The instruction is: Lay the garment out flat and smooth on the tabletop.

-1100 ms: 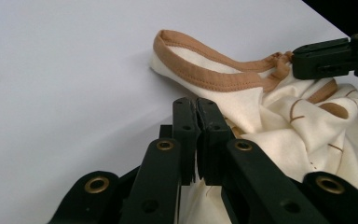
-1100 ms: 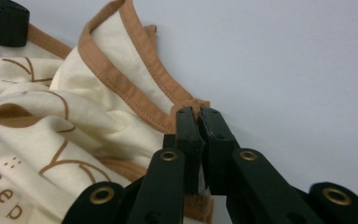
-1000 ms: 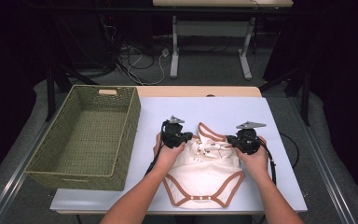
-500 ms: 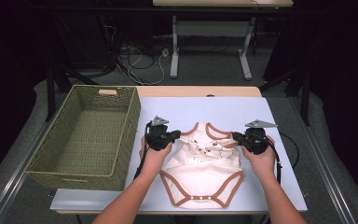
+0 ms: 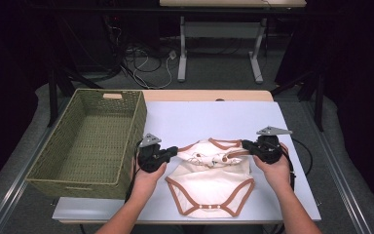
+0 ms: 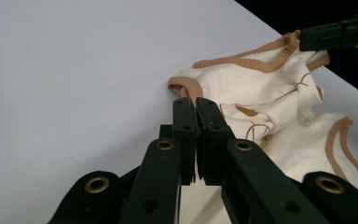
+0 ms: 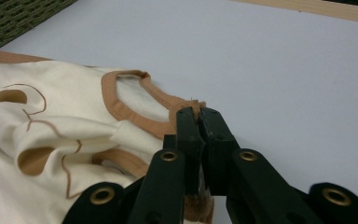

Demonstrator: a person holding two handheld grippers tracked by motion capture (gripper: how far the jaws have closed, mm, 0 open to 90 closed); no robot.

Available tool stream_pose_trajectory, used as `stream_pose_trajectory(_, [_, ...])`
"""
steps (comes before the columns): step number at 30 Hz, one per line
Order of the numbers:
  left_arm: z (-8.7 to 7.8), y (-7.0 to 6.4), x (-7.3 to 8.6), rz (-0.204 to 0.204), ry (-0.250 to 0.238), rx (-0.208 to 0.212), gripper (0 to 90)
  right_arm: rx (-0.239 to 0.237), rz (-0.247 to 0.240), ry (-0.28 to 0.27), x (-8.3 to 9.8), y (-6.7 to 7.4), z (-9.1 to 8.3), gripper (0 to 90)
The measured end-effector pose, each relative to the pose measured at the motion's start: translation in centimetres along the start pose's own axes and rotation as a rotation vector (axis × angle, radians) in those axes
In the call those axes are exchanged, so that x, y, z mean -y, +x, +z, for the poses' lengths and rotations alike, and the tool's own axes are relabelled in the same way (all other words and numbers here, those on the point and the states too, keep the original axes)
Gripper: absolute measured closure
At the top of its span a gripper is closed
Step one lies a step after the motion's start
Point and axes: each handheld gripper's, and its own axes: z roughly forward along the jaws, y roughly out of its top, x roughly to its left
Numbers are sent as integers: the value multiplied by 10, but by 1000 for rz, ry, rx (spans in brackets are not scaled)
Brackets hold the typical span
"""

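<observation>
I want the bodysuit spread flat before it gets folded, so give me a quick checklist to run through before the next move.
1. Left gripper shut on the bodysuit at the brown trim of one shoulder: ok.
2. Right gripper shut on the trim of the other shoulder: ok.
3. Top edge pulled straight between the two grippers: not ok, the cloth below the neckline is bunched and creased.
4. Lower half with the snap flap lying flat on the white table: ok.
5. Bodysuit apart from the green wicker basket: ok, though the left hand is right beside its wall.
6. Cloth thickness caught in each grip, one layer or two: cannot tell.
</observation>
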Motion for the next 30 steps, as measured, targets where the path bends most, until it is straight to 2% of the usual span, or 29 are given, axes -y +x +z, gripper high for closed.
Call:
stream_pose_trajectory(6, [-14,-10,17,27,31,32,872,-18,-29,19,2,8,-10,868])
stream_pose_trajectory(9, [-18,-16,26,19,31,48,872,-23,-52,33,4,12,-14,868])
stream_pose_trajectory(10, [-20,-17,28,35,41,48,872,-20,-56,43,4,14,-15,868])
stream_pose_trajectory(11, [-21,-19,31,26,40,58,872,-24,-70,52,4,15,-17,868])
stream_pose_trajectory(13, [-23,-22,36,34,49,60,872,-21,-86,66,5,18,-19,868])
stream_pose_trajectory(14, [-23,-23,38,21,49,67,872,-26,-91,74,6,19,-20,868])
stream_pose_trajectory(19, [-21,-29,52,33,95,81,872,-19,-119,120,13,20,-23,868])
stream_pose_trajectory(23, [-16,-33,60,33,113,96,872,-13,-101,148,22,17,-21,867])
stream_pose_trajectory(30, [-8,-39,65,46,140,118,870,-7,-77,174,34,9,-16,865])
